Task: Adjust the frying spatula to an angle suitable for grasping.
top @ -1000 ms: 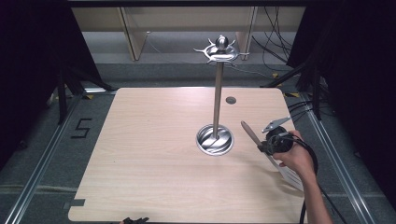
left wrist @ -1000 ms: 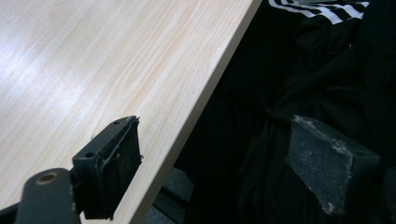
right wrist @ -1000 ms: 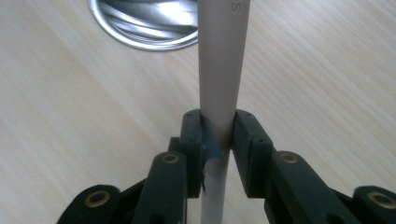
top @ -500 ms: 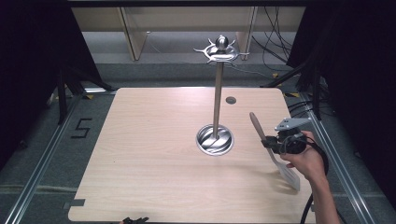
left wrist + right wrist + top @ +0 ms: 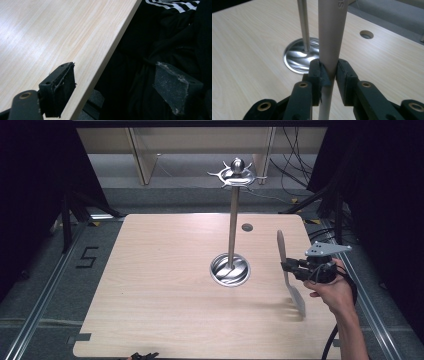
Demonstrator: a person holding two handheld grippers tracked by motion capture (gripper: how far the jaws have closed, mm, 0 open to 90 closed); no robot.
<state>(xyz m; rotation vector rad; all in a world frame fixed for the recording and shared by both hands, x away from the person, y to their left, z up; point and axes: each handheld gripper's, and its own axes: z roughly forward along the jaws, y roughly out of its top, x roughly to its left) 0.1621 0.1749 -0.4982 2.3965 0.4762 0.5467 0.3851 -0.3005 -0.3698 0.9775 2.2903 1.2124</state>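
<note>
Between the right gripper's [image 5: 329, 72] clamped jaws stands a grey slotted plastic spatula [image 5: 332, 32], pinched at the thin neck of its handle; it looks light, stiff and smooth, so it may swivel there. Beyond the jaws rises the polished steel hanging stand [image 5: 305, 30]. The left gripper [image 5: 115, 87] gapes wide, empty, over the pale wooden table's [image 5: 50, 37] edge.

Even overhead light keeps the table [image 5: 165, 285] bright while the surroundings fall into near black. The metal base [image 5: 230, 269] of the stand throws sharp glare, and a soft shadow lies under the spatula [image 5: 290, 275]. In the gripper views the near jaws are slightly soft, and a pale sheen washes the wood.
</note>
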